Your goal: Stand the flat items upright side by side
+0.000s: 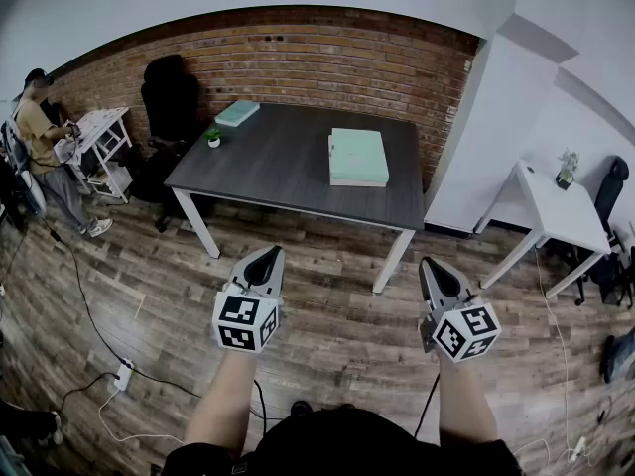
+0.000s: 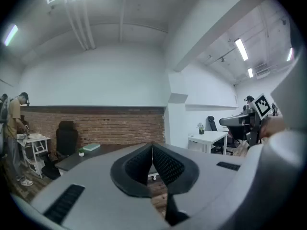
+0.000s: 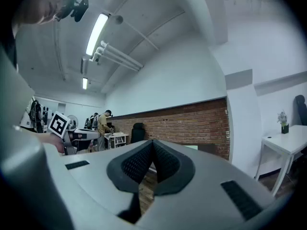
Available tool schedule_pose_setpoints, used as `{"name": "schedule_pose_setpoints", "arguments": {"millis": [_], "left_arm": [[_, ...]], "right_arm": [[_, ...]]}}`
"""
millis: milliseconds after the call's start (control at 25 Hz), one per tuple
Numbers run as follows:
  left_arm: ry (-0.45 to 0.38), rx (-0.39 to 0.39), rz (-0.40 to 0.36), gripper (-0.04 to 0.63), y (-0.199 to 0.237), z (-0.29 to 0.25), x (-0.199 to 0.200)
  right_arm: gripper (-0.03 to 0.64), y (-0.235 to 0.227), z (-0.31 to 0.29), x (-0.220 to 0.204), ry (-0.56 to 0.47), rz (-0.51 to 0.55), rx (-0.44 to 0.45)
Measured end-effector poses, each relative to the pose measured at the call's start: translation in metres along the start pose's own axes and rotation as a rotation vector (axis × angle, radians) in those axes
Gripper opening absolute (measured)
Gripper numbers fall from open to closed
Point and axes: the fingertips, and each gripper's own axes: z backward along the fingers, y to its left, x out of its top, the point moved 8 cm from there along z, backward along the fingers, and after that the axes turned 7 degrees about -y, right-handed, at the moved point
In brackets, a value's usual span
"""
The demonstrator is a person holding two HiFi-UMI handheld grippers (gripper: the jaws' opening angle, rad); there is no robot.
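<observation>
fingers (image 2: pixel 136 166) pressed together; pale green flat item (image 1: pixel 357 157) lies flat.

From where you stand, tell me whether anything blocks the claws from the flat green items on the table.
Nothing visible does. Only wood floor lies between the shut left claw, right claw and the table. The green box and green book lie flat on top, uncovered; a small potted plant stands beside the book.
</observation>
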Motion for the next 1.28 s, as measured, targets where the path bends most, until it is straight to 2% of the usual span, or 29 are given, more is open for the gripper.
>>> {"name": "schedule_pose_setpoints", "arguments": {"millis": [600, 1040, 1280], "left_arm": [[0.025, 0.006, 0.005, 0.018, -0.024, -0.001, -0.005], [0.045, 0.002, 0.002, 0.026, -0.028, -0.004, -0.007], [0.052, -0.006, 0.006, 0.089, -0.029, -0.01, -0.007]], "right_arm": [[0.014, -0.001, 0.007, -0.005, -0.004, 0.009, 0.068], [0.015, -0.012, 0.012, 0.0, -0.029, 0.069, 0.033], [0.016, -0.026, 0.016, 0.002, -0.049, 0.061, -0.015]]}}
